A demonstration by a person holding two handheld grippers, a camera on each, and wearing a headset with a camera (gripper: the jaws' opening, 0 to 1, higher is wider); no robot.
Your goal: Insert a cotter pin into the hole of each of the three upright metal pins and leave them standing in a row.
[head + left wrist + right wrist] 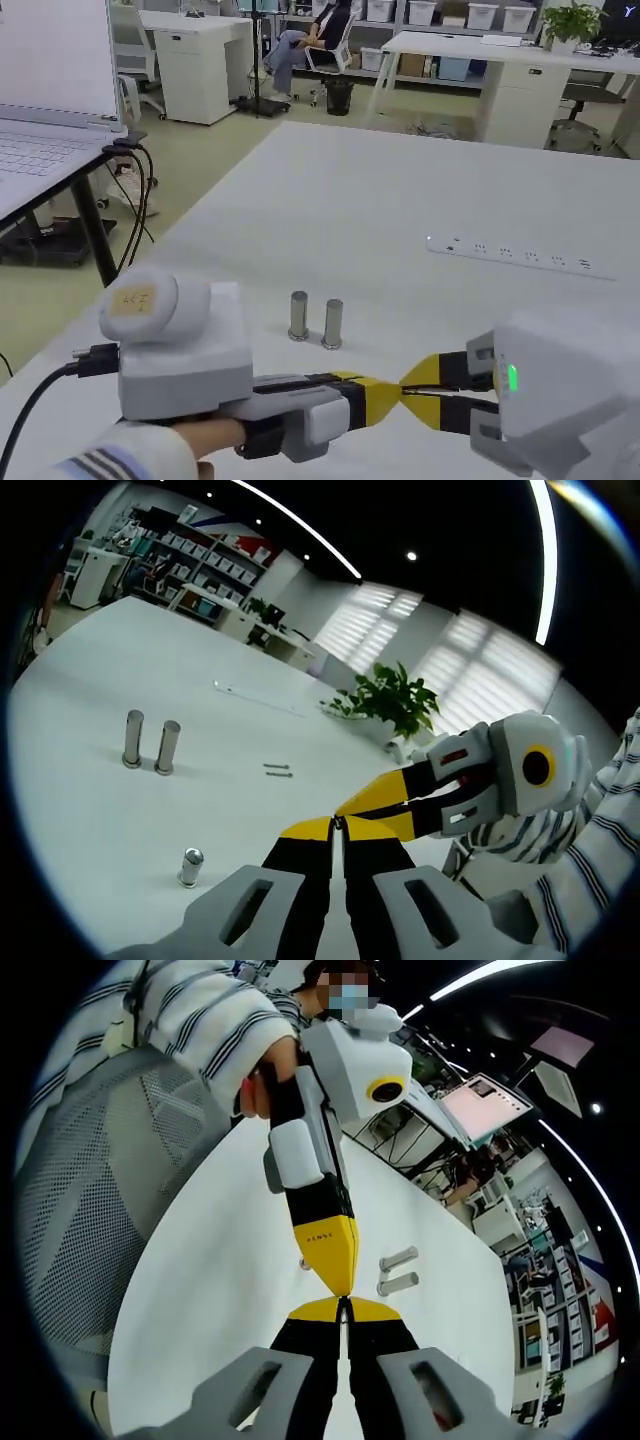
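- We see a left pin (298,316) and a right pin (332,324) standing upright, long axes vertical, just beside each other near the counter's (400,200) near edge.
- In the left gripper view a third pin (190,867) stands apart from that pair, and two cotter pins (277,770) lie flat beyond.
- The left tongs (392,393), on an arm in a striped sleeve (120,462), point right with blades together. The right tongs (408,388) point left, also together, and the two sets meet tip to tip.
- A laptop (40,150) sits off the counter's left edge, and a power strip (520,256) lies toward its far right.
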